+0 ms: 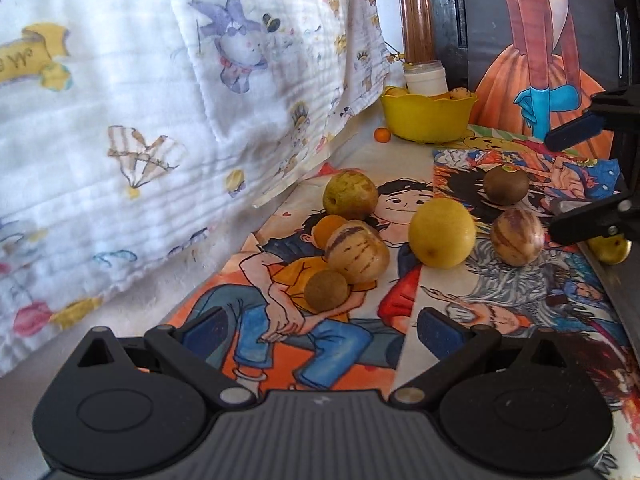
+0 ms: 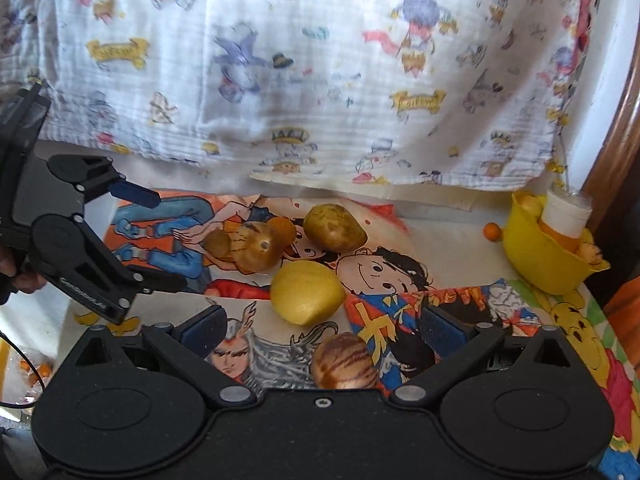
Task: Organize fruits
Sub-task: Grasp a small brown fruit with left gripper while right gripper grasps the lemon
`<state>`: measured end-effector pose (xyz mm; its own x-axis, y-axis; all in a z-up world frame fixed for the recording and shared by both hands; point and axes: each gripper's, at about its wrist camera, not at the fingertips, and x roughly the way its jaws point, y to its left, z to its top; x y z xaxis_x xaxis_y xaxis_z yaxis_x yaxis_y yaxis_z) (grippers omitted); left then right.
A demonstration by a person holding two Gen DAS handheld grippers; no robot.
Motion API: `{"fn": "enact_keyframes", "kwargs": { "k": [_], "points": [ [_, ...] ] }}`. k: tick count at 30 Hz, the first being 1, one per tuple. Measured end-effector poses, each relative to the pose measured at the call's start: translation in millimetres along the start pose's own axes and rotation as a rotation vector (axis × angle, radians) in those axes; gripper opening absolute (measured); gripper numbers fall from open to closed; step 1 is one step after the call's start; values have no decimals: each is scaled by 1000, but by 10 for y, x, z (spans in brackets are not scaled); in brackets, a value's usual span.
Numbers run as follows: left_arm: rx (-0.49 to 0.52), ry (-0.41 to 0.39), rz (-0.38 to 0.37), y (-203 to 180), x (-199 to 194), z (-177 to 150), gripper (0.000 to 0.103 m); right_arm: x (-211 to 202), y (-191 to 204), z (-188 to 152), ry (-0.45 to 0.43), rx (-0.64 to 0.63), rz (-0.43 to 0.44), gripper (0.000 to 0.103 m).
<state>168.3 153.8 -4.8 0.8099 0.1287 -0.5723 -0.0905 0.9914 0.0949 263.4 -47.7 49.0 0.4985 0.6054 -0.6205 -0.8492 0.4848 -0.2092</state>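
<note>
Loose fruits lie on cartoon-print mats. My left gripper (image 1: pixel 320 329) is open, low over the mat, with a small brown fruit (image 1: pixel 325 291) just ahead of it. Behind that sit a pale striped fruit (image 1: pixel 356 252), an orange (image 1: pixel 328 230) and a greenish fruit (image 1: pixel 350 195). A big yellow fruit (image 1: pixel 442 232) rests mid-mat. My right gripper (image 2: pixel 323 330) is open, and a striped brown fruit (image 2: pixel 344 364) lies between its spread fingers, unclamped. The yellow fruit (image 2: pixel 306 292) sits just beyond. The yellow bowl (image 2: pixel 548 264) stands at the far right.
A printed quilt (image 1: pixel 120 120) hangs along the left of the mats. The bowl (image 1: pixel 428 120) holds a white bottle (image 1: pixel 426 80) and some fruit, with a tiny orange (image 1: pixel 382 135) beside it. A dark brown fruit (image 1: pixel 506 185) and a yellow one (image 1: pixel 608 249) lie near the right gripper (image 1: pixel 568 178).
</note>
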Motion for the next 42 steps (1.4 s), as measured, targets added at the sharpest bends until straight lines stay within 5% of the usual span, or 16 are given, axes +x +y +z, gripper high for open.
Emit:
{"fn": "enact_keyframes", "kwargs": {
  "k": [15, 42],
  "points": [
    [27, 13, -38, 127, 248, 92, 91, 666, -95, 103, 69, 36, 37, 96],
    [-4, 38, -92, 154, 414, 142, 39, 938, -87, 49, 95, 89, 83, 74]
  ]
}}
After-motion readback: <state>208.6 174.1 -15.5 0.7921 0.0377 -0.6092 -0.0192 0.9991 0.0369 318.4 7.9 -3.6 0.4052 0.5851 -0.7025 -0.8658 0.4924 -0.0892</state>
